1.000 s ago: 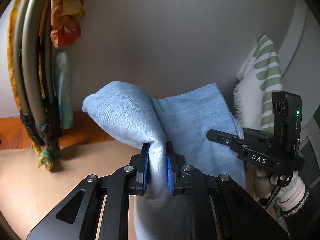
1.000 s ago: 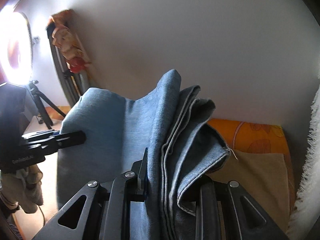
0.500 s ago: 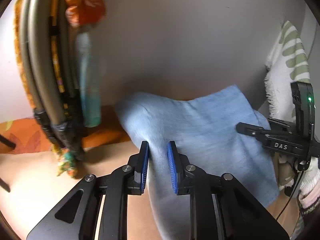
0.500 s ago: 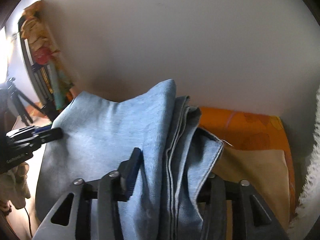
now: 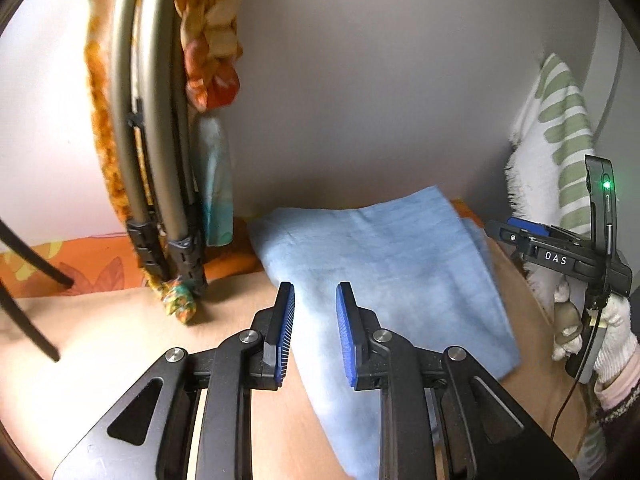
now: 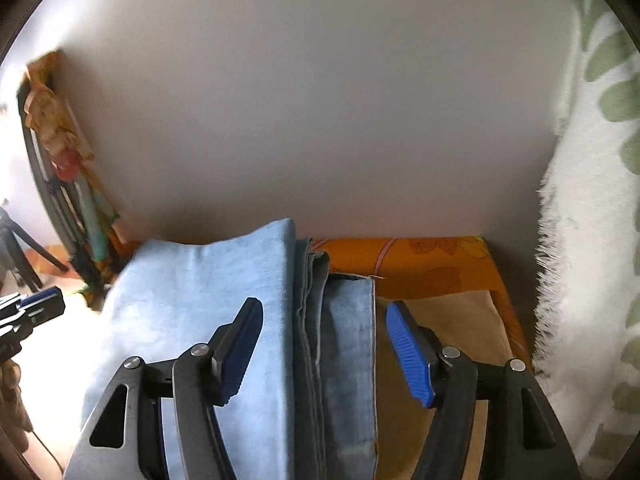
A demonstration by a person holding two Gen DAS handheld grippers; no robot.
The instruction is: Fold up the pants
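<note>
I see the pants [image 5: 384, 276], light blue denim, lying folded flat on the tan counter [image 5: 120, 340] against the grey wall, filling the centre of my left view out toward 2 o'clock. My left claw [image 5: 315, 334] hangs just above their near left edge; its jaws have just been easing apart to a narrow gap, and no cloth is between the blue pads [image 5: 285, 332]. My right claw [image 6: 326, 354] has just been opening and now stands wide, straddling the stacked edges of the pants [image 6: 200, 320] without pressing on them, the folded layers showing between the fingers. At 9 o'clock in the left view a folded metal frame draped with orange patterned cloth [image 5: 152, 152] leans on the wall. A white towel with green leaves [image 6: 592, 240] hangs at 3 o'clock in the right view.
</note>
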